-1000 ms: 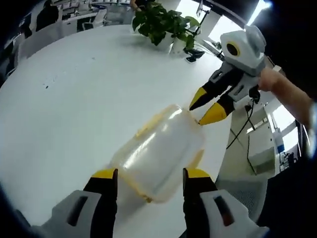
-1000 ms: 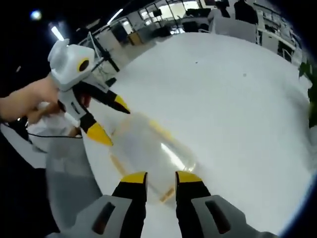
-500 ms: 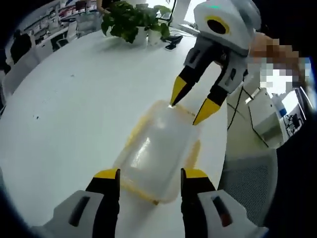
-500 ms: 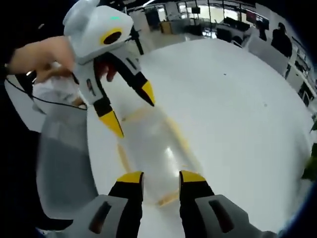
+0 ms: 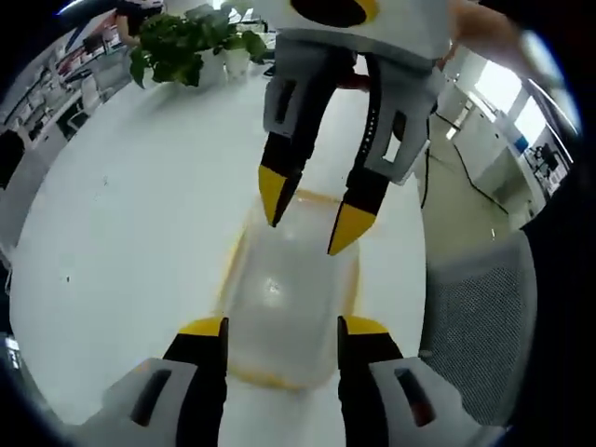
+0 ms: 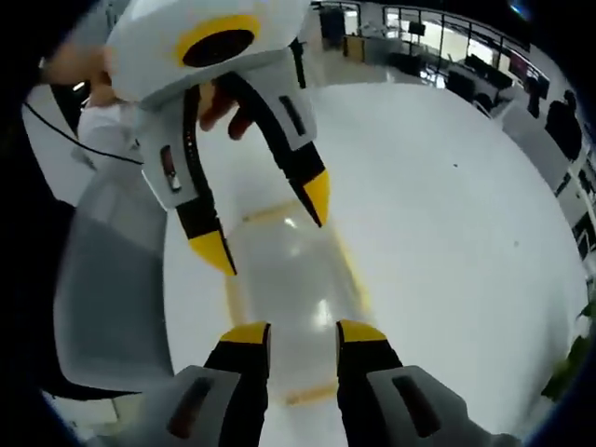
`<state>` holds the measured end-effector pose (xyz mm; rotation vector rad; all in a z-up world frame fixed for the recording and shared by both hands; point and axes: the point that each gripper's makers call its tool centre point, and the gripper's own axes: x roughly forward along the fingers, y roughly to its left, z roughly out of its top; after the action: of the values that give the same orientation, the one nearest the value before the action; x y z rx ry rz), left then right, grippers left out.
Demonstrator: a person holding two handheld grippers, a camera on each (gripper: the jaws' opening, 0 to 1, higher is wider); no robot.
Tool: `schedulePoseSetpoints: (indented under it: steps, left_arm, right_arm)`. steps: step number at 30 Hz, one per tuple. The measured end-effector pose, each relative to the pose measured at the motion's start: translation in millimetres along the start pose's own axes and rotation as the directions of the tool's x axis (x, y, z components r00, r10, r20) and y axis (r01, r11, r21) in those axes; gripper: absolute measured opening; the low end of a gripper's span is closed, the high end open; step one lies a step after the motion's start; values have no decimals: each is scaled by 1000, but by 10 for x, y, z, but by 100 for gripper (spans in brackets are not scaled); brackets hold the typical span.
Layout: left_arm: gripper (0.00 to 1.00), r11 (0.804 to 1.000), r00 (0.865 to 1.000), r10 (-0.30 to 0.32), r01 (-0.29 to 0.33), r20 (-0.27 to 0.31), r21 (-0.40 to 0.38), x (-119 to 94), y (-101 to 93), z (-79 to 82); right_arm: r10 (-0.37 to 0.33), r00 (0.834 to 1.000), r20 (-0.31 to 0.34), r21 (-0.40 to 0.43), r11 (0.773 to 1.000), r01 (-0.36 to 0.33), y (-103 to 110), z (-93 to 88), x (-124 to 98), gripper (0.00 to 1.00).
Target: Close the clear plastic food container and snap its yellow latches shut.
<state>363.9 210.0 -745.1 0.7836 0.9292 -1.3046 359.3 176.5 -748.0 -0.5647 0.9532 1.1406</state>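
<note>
With both yellow-tipped grippers, left (image 5: 279,328) and right (image 6: 303,332), spread wide over the clear yellow-rimmed plastic container (image 5: 284,303), latch-pressing comes next.

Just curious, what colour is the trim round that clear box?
Yellow, around the clear plastic container; it shows best in the left gripper view.

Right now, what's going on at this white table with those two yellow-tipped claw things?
A person is working two handheld grippers over a clear plastic food container with yellow latches, lying on a round white table. The left gripper and the right gripper face each other from opposite ends of the container, both with jaws open, tips hovering at its two ends. The lid looks to be on, but whether the latches are snapped is too blurred to tell. A potted plant stands at the table's far edge.
</note>
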Motion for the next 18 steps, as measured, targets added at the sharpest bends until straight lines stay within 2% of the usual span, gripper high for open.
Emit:
schedulePoseSetpoints:
  steps: [6, 10, 18]
  left_arm:
    - [43, 1000, 1000, -13, 13, -3, 23, 52, -25, 20]
    - [38, 998, 999, -22, 24, -46, 51, 106, -75, -36]
    - [37, 997, 999, -24, 27, -49, 67, 134, -106, -10]
  right_arm:
    - [-7, 1000, 7, -21, 1000, 7, -19, 67, 46, 26]
    - [-8, 1000, 16, -21, 1000, 9, -51, 96, 64, 26]
    - [-21, 1000, 13, -10, 1000, 21, -148, 106, 115, 26]
